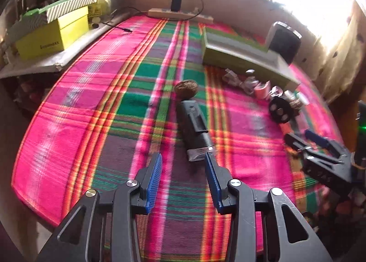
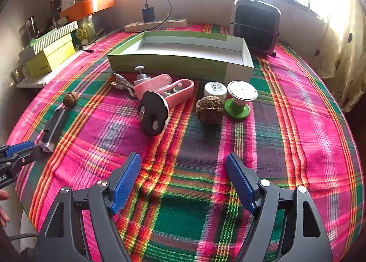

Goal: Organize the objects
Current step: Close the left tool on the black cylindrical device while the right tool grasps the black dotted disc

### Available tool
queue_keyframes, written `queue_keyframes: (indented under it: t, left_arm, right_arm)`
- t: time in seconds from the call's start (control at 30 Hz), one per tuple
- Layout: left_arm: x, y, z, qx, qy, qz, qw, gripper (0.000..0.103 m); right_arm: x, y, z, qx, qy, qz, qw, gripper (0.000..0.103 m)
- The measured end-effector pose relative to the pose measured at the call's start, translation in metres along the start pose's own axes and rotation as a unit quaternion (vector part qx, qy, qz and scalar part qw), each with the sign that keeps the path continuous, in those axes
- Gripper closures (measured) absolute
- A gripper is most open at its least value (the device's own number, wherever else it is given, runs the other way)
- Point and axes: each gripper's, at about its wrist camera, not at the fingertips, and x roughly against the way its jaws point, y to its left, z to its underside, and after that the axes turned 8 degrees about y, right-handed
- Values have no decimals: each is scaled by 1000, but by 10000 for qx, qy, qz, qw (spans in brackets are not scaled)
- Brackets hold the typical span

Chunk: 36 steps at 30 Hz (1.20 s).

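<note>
Left tongs (image 1: 183, 163) gape wide, their right pad touching the clear end of a black cylindrical tool (image 1: 194, 124) lying just ahead on the plaid-covered table (image 1: 68, 106), long axis running away toward a walnut (image 1: 186, 89).

Right tongs (image 2: 183, 170) stand equally wide and empty; the tool (image 2: 55, 127) lies far left, nearer the left tongs, with the open green tray (image 2: 169, 65) beyond.

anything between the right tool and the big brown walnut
Nothing: only bare plaid cloth lies between the right tool and the wrinkled brown walnut, in the right wrist view.
</note>
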Motion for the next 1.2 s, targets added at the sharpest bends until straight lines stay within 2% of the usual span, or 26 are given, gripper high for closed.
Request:
queue_keyframes:
  t: [0.07, 0.37, 0.47, 0.9, 1.2]
  left_arm:
    - [3, -3, -2, -25, -87, 154, 9998, 66]
    - [-17, -16, -18, -183, 180, 20, 9997, 66]
    - [-23, -18, -25, -202, 243, 68, 9995, 66]
    - [-32, -17, -38, -367, 318, -55, 9988, 66]
    - [-34, -12, -43, -403, 324, -52, 9986, 66]
  right_arm:
    - [0, 0, -1, -2, -12, -109, 9999, 26]
    - [-8, 6, -19, 142, 28, -193, 9997, 26]
    - [-14, 7, -27, 133, 201, -299, 9993, 26]
    - [-26, 12, -43, 308, 304, -147, 9990, 26]
    - [-25, 13, -41, 293, 260, 7, 9992, 41]
